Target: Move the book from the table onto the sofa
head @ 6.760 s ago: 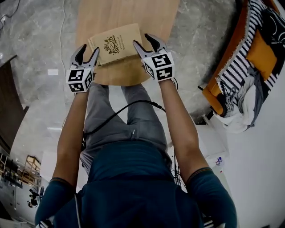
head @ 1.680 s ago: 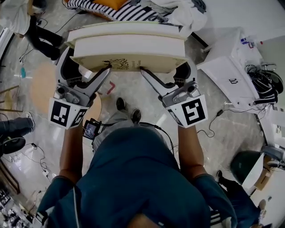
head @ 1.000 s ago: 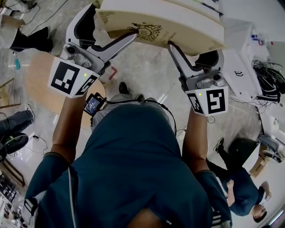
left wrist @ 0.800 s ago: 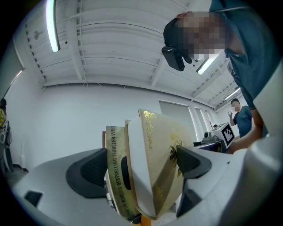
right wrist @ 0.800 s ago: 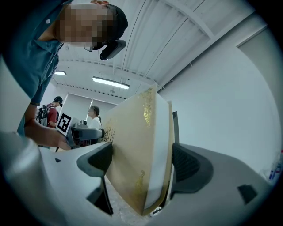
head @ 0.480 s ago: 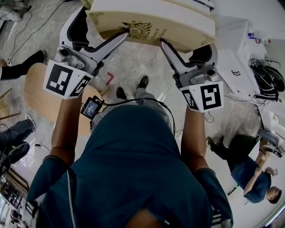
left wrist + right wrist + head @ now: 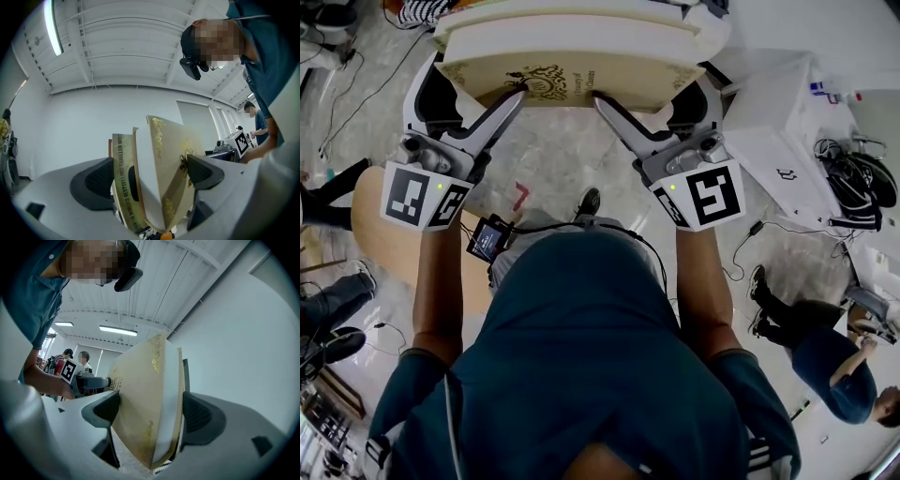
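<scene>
Tongs first: your left gripper (image 7: 476,92) and right gripper (image 7: 652,97) are each clamped on the book (image 7: 572,80), one toward each end. Both gripper views confirm it: the pads press on the outer boards and the thick page block fills the gap between the jaws.

Change: half a second ago the book hung slanted, its right end lower in the frame. Now it sits level across the top centre, gilt-stamped cover facing you. A sliver of striped cloth (image 7: 420,9) has come in at the top left edge. It is probably the sofa's throw, though too little shows to be sure. Reading: you are squaring up toward the sofa, the carry is well along, and the release is not yet made.

Book is in the air, well clear of the table (image 7: 375,225), which lies at middle left beside your left forearm.

Surface: grey marbled floor (image 7: 558,155) beneath the book, with a red mark (image 7: 520,195) on it.

Room: white cabinet (image 7: 783,141) at right, with a tangle of cables (image 7: 853,178) beyond it. One person (image 7: 830,361) is at lower right, and someone's legs (image 7: 328,314) are at lower left. Keep your swing clear of both.
</scene>
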Available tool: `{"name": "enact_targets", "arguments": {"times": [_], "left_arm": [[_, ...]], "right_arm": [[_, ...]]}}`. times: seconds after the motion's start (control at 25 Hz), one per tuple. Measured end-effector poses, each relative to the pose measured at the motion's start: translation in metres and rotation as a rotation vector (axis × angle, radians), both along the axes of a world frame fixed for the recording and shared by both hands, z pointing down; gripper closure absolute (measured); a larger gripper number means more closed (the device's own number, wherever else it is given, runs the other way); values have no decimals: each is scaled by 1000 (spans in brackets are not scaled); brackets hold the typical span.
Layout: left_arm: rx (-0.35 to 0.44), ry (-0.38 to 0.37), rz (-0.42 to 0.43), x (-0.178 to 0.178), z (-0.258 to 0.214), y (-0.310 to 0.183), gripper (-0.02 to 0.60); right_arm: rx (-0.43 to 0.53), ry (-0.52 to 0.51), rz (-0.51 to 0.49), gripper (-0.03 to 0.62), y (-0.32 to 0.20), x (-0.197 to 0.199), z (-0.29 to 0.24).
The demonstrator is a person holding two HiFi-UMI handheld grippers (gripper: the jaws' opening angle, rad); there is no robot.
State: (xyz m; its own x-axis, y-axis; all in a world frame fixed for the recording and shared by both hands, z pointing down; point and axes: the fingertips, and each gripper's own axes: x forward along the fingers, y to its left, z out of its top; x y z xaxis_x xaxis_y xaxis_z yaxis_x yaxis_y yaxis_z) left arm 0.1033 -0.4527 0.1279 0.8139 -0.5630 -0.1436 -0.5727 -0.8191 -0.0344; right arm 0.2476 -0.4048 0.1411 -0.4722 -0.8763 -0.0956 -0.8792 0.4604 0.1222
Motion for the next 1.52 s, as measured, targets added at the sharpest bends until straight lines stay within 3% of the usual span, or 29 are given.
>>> {"name": "enact_targets", "arguments": {"times": [0.44, 1.16, 1.52], "left_arm": [[-11, -8, -18, 17, 9, -47, 109], [-36, 6, 103, 4, 23, -185, 109], [-64, -11, 85, 54, 41, -240, 109]], "right_arm": [[-11, -6, -14, 169, -50, 18, 10], [-42, 4, 99, 169, -171, -1, 22], [-61, -18, 82, 169, -227, 49, 42]]}}
